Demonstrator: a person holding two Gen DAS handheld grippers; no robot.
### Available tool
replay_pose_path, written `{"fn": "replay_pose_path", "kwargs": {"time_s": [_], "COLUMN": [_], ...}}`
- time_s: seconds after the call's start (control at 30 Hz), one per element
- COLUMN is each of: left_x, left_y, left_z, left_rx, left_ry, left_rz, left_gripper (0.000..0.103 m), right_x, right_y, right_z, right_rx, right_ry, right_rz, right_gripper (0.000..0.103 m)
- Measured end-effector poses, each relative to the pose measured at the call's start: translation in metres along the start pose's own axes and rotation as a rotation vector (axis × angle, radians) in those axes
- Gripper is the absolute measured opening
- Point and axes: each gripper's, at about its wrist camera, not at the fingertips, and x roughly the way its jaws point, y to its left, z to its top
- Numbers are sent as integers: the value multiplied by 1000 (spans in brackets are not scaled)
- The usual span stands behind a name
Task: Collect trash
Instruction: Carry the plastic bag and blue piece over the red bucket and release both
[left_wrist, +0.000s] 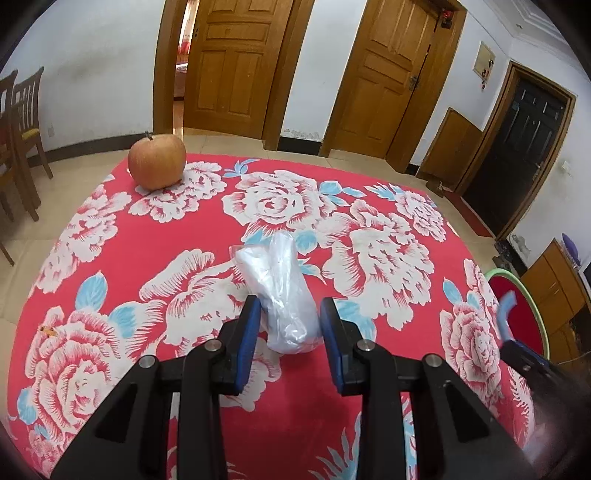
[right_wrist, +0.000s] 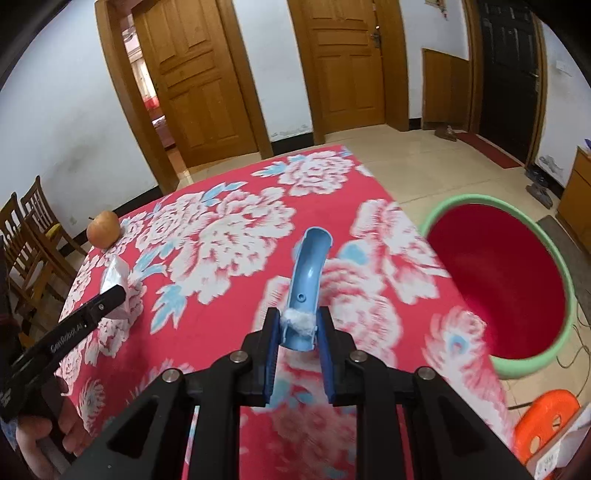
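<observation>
Right wrist view, centre: right tongs (right_wrist: 298, 325) clamped on a blue piece (right_wrist: 308, 269), pads tight against both sides of its near end. A curved plastic trough, long axis running up the frame away from the camera, hollow side toward the lens, open far end pointing to the upper right, toward the top of the cloth (right_wrist: 221, 295). White fluff (right_wrist: 299, 319) wedged across the trough right at the pads. Held above the red flowered table, blurred beneath.

Right of the table, down on the floor: a basin (right_wrist: 532, 365), green rim, red inner wall in full view, mouth tilted toward the camera. Lower right corner: an orange stool (right_wrist: 546, 417).

Left wrist view, centre: left tongs (left_wrist: 290, 321) closed part-way on a bag (left_wrist: 284, 295), pads touching both its flanks. Pale, crumpled plastic, long axis up the frame and leaning slightly left, far end lying on the cloth, near end bunched just past the fingertips. Contents of the bag not to be told.

Upper left of the same view: an apple (left_wrist: 157, 160), stem up, near the far table edge, well apart from the bag. Far right edge: the blue piece again, blurred, with the basin's rim behind it.

Lower left of the right wrist view: a hand (right_wrist: 44, 435) around the left tool's grip, bag poking up beside its black finger.
</observation>
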Motion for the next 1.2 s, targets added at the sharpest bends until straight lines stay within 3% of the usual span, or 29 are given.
{"fn": "replay_pose_path", "kwargs": {"time_s": [0.2,0.33,0.43,0.6,0.93,1.07,1.2], "left_x": [-20,-33,-40,-38,-41,-35,-21], "left_y": [-20,-45,-65,-85,-63,-46,-39], "left_z": [0,-1,-2,-6,-10,-11,-11], "left_rx": [40,82,119,121,77,52,54], "left_ry": [-18,-22,-23,15,35,50,92], "left_rz": [2,-31,-62,-112,-38,15,52], "left_gripper": [31,30,23,19,20,35,38], "right_x": [-23,-33,-38,-45,-57,-56,-55], "right_y": [-32,-58,-73,-93,-114,-117,-123], "right_z": [-8,-10,-12,-15,-19,-20,-21], "right_rx": [39,86,115,153,202,209,222], "right_ry": [-24,-36,-46,-59,-90,-91,-87], "right_rz": [-16,-16,-7,10,54,78,93], "right_gripper": [22,22,22,22,22,22,22]}}
